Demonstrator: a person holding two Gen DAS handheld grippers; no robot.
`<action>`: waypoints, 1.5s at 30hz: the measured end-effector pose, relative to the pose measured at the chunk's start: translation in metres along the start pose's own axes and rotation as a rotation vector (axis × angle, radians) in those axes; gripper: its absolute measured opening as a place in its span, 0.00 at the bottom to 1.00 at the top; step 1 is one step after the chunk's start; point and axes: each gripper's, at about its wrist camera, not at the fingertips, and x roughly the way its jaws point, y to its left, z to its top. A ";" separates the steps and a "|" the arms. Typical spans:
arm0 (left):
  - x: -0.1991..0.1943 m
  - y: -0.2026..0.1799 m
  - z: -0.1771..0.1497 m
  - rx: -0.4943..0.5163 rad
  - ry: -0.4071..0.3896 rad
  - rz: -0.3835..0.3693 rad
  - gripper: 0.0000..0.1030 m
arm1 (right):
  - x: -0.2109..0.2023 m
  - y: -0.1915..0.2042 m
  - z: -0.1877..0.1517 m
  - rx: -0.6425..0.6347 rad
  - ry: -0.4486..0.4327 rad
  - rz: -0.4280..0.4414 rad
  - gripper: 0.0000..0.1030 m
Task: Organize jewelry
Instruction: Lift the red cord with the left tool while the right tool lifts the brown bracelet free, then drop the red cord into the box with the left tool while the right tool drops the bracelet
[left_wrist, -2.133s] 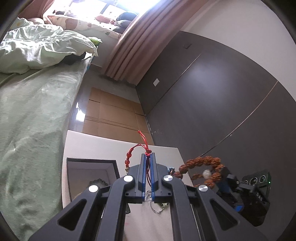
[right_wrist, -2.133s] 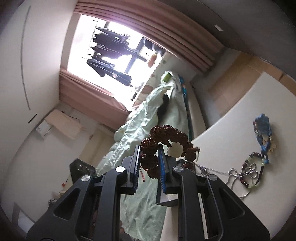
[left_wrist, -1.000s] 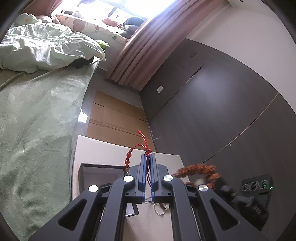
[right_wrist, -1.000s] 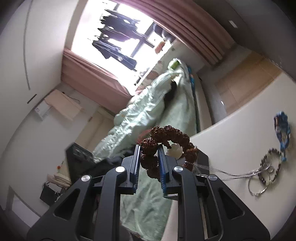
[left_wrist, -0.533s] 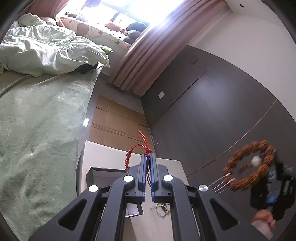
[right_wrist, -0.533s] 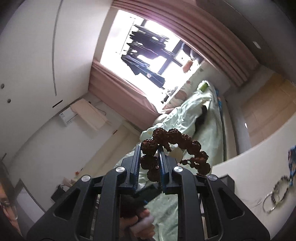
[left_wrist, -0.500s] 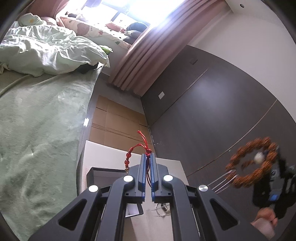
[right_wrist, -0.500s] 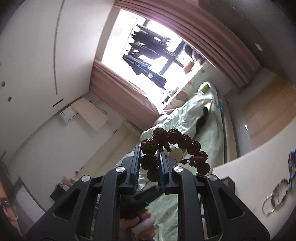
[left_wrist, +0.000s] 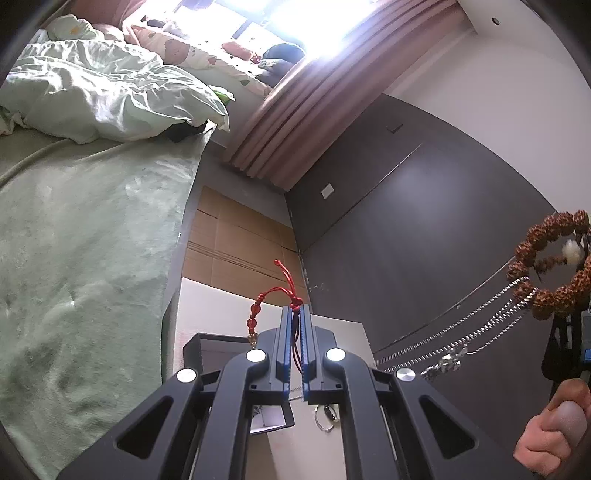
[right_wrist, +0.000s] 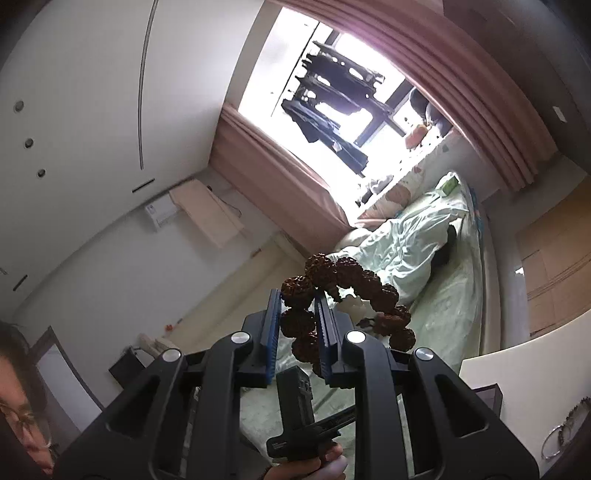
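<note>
Two pieces of jewelry are held off the worktop (left_wrist: 221, 306). A brown seed-bead bracelet (right_wrist: 347, 291) is clamped between the blue fingers (right_wrist: 321, 332) of the right gripper (right_wrist: 295, 332), its loop arching up and to the right of them with a pale bead inside the ring; in the left wrist view the same bracelet hangs high above the worktop at the right edge, with a silver chain (left_wrist: 454, 354) trailing from it down toward the worktop. A red cord bracelet (left_wrist: 284, 295) is pinched by the closed fingers (left_wrist: 284, 343) of the left gripper (left_wrist: 294, 343), its knot and red beads sticking up past the tips above the worktop. On the worktop, under the left gripper, sits a dark open box (left_wrist: 207, 350), and a small metal ring (left_wrist: 325, 421) lies just right of the box. Beyond the worktop's left edge is a bed with a green blanket (left_wrist: 74, 258).
</note>
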 end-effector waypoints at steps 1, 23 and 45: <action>0.000 0.001 0.000 -0.003 0.000 0.000 0.02 | 0.004 0.000 0.000 -0.005 0.006 -0.002 0.19; 0.041 0.015 -0.016 -0.006 0.105 0.068 0.02 | 0.059 -0.142 -0.095 0.218 0.215 -0.233 0.19; 0.080 0.005 -0.044 0.008 0.233 0.120 0.62 | -0.019 -0.175 -0.078 0.285 0.178 -0.509 0.66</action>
